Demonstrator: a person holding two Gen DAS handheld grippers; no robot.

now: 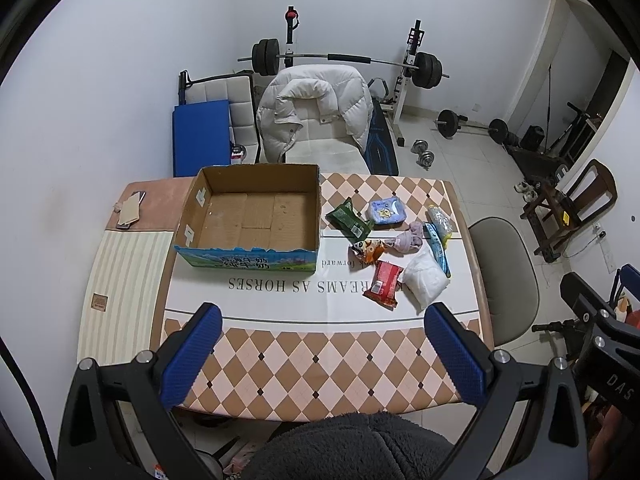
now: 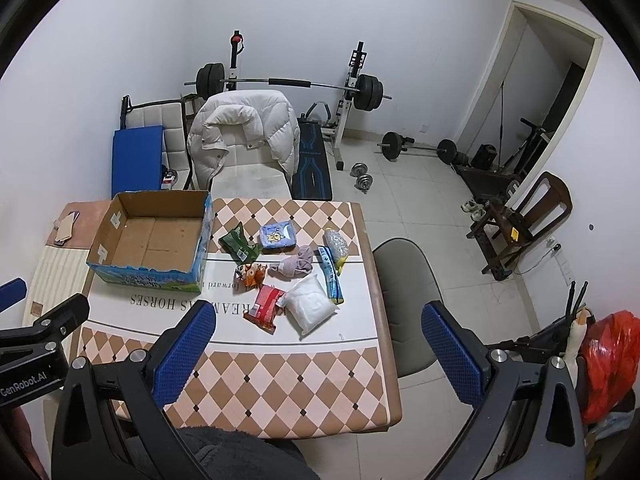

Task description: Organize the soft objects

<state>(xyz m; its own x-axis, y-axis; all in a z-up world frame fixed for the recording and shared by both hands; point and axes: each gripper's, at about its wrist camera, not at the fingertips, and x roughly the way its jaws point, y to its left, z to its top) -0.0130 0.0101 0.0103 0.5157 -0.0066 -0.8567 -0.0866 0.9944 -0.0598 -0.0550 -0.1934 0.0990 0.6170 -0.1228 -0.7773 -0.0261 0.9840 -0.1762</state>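
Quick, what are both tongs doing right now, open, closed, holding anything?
Left tongs: open, holding nothing, above the near edge of the table.
Right tongs: open, holding nothing, above the near right part of the table.

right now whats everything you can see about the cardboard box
The cardboard box is open-topped, its flaps gone or torn off, with plain brown walls and floor inside and nothing in it. Its near outer wall carries blue and green print, and white tape patches mark the left inner wall. It sits upright on the table, left of the soft items, untouched by either gripper.
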